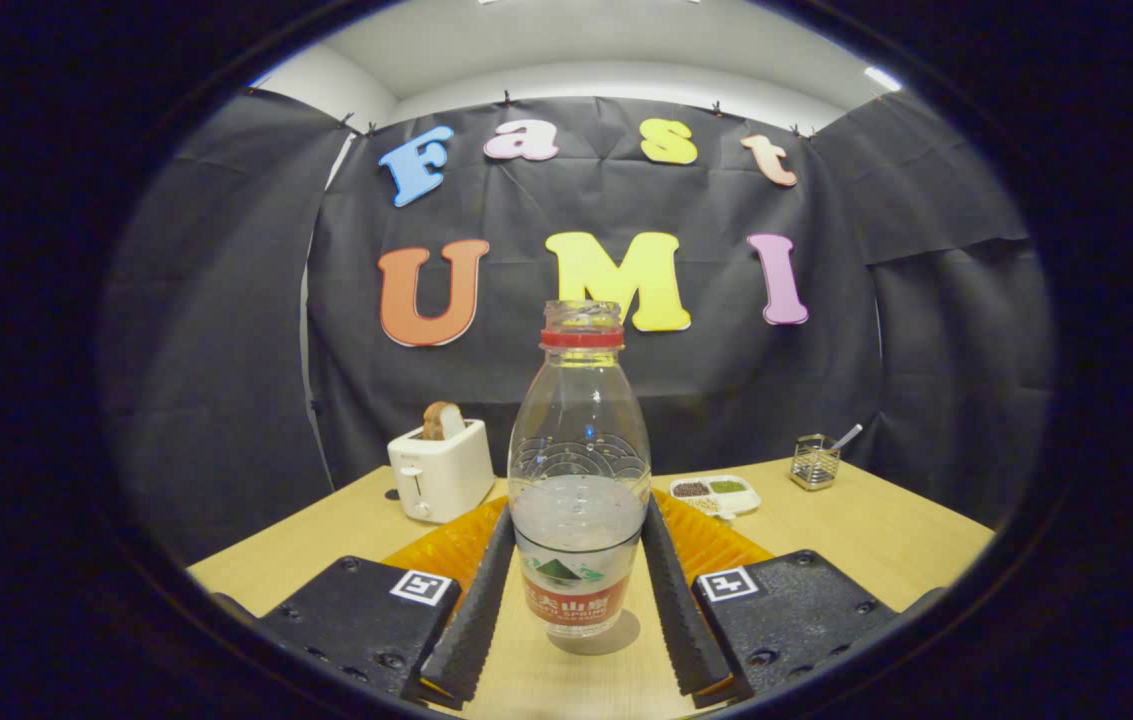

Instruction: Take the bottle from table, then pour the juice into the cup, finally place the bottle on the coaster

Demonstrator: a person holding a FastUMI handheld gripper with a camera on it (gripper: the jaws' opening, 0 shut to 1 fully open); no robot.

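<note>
A: Where's the clear plastic bottle (578, 480) with the red neck ring, no cap on it?

B: Upright on the pale wooden table (886, 540), right between the fingers of the gripper (578, 600). Both finger pads lie along its lower body at the label band, and the liquid stands at about mid-height. It looks like a grasp on the bottle, though I can't say how hard the pads are pressing.

A: So what worries you?

B: The open mouth, mostly. With no cap, any tilt on the lift or a jerk on the way could slosh liquid out before it reaches a cup. And the grip sits low — most of the bottle stands above the pads, so I'd judge it could pivot between them if the squeeze is light.

A: And if the squeeze is heavy?

B: Thin plastic likely gives; the wall could buckle and push the level up toward the neck.

A: Anything nearby to hit?

B: An orange ribbed mat (716, 540) lies just beyond the fingers on either side of the bottle. Farther off, to the left, stands a white toaster (439, 470) with a slice of bread in it; beyond and to the right, a small white divided dish (716, 493) of grains and a wire mesh holder (814, 462) with a spoon. A wide swing with a tall bottle could clip the toaster.

A: The cup and coaster?

B: I can't pick out either from here — another risk, since the pour target must be found while carrying an open bottle.
</note>
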